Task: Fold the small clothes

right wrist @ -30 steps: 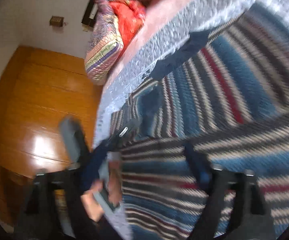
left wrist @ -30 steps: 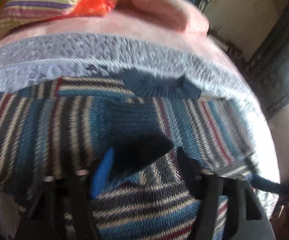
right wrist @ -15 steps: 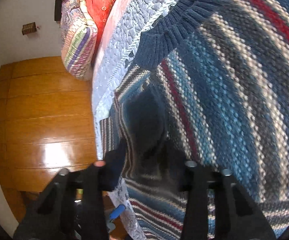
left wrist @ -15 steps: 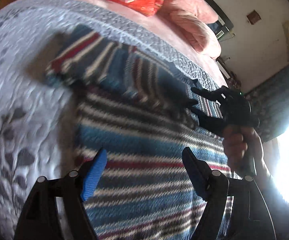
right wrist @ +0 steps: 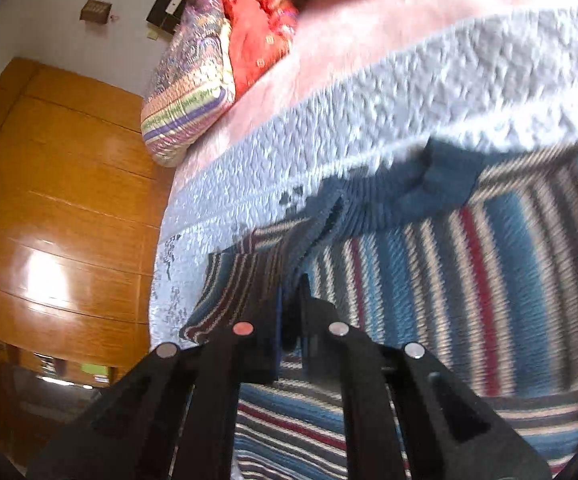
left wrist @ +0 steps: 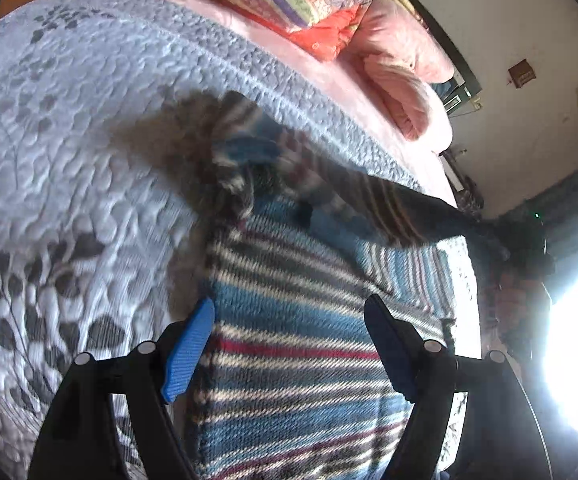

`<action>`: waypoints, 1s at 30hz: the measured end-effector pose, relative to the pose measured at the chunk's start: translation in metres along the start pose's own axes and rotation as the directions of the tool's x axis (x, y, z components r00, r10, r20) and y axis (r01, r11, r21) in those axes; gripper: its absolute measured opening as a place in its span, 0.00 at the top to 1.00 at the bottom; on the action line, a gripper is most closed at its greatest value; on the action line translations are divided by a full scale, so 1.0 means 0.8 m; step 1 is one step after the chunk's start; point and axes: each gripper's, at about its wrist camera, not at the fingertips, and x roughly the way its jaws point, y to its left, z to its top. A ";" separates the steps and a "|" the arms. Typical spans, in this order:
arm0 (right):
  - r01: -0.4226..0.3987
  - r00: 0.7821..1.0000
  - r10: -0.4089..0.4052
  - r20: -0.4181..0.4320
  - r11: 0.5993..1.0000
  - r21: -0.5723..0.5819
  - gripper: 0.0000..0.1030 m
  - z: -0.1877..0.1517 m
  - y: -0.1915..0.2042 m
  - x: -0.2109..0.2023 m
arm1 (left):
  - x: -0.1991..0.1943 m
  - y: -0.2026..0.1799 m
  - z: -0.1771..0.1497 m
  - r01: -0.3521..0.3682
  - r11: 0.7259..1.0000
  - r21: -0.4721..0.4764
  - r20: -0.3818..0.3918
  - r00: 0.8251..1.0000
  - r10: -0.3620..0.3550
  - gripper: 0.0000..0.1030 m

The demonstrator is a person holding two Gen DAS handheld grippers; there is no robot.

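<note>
Striped sweater [right wrist: 469, 264] between right fingers [right wrist: 313, 320]

The sweater [left wrist: 297, 320] lies on the quilt [left wrist: 69, 160]; pillows [left wrist: 289, 0] sit behind it.

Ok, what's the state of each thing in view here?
Striped blue knit sweater: flat on the bed, one sleeve lifted across it.
Left gripper: open, above the sweater.
Right gripper: shut on the sleeve.
Grey quilted bedspread: spread under the sweater.
</note>
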 end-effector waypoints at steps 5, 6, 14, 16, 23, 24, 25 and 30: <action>0.059 0.998 -0.058 0.033 0.998 -0.037 0.94 0.014 -0.016 -0.047 | 0.004 -0.014 0.031 0.027 1.000 0.009 0.010 1.000 -0.027 0.25; 0.070 0.997 -0.069 0.035 0.997 -0.037 0.94 0.016 -0.023 -0.052 | 0.007 -0.017 0.038 0.027 1.000 0.015 0.008 1.000 -0.027 0.25; 0.108 0.993 -0.109 0.037 0.994 0.017 0.94 0.006 -0.102 -0.075 | 0.059 -0.033 0.092 0.102 0.995 -0.018 -0.032 0.994 -0.102 0.25; 0.115 0.993 -0.116 0.035 0.993 0.029 0.94 -0.002 -0.123 -0.074 | 0.082 -0.033 0.102 0.132 0.990 -0.046 -0.059 0.989 -0.135 0.25; 0.126 0.992 -0.127 0.009 0.989 0.078 0.94 -0.023 -0.180 -0.056 | 0.150 -0.031 0.111 0.113 0.991 -0.067 -0.122 0.985 -0.121 0.25; 0.125 0.992 -0.126 0.007 0.989 0.084 0.94 -0.024 -0.185 -0.054 | 0.155 -0.028 0.112 0.111 0.992 -0.066 -0.127 0.985 -0.119 0.25; 0.128 0.992 -0.128 0.004 0.988 0.087 0.94 -0.026 -0.190 -0.051 | 0.160 -0.027 0.111 0.104 0.992 -0.067 -0.132 0.985 -0.112 0.25; 0.170 0.985 -0.169 -0.022 0.983 0.072 0.94 -0.038 -0.213 -0.030 | 0.187 -0.016 0.103 0.061 0.997 -0.047 -0.179 0.981 -0.069 0.25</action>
